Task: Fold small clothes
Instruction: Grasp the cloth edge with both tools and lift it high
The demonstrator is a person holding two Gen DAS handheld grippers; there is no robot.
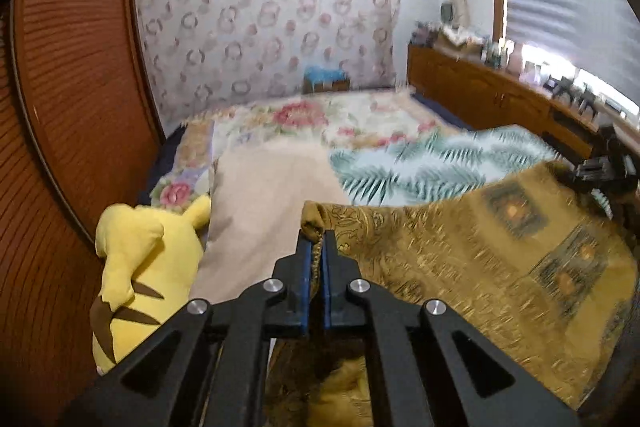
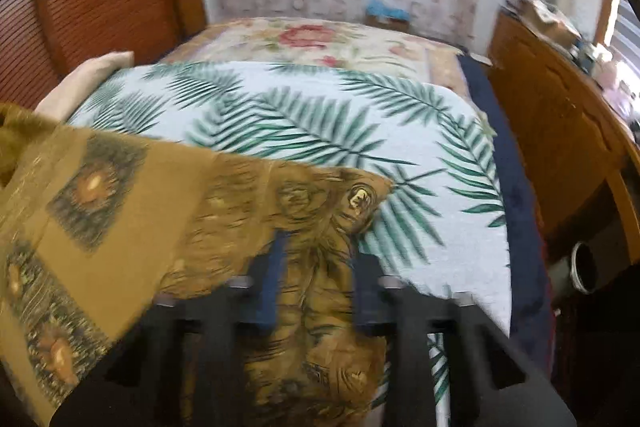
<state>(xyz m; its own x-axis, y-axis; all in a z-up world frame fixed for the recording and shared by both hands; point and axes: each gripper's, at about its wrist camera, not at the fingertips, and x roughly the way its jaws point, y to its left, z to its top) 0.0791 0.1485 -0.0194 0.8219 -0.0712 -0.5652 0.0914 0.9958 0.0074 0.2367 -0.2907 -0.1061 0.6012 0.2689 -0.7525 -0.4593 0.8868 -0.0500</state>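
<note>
Item — mustard-gold patterned fabric garment [image 1: 480, 267], lifted above the palm-leaf printed white cloth [image 2: 320, 115], long axis running between my grippers. My left gripper [image 1: 316, 239] pinches one corner; my right gripper [image 2: 320, 267] clenches bunched fabric.

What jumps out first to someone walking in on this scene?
A mustard-gold patterned cloth fills the foreground, one corner pinched in the left tongs; the right tongs straddle another bunched part. Beneath it lies a white palm-leaf cover on the bed. A bright yellow plush toy sits at the left, beside the slatted wooden door.
</note>
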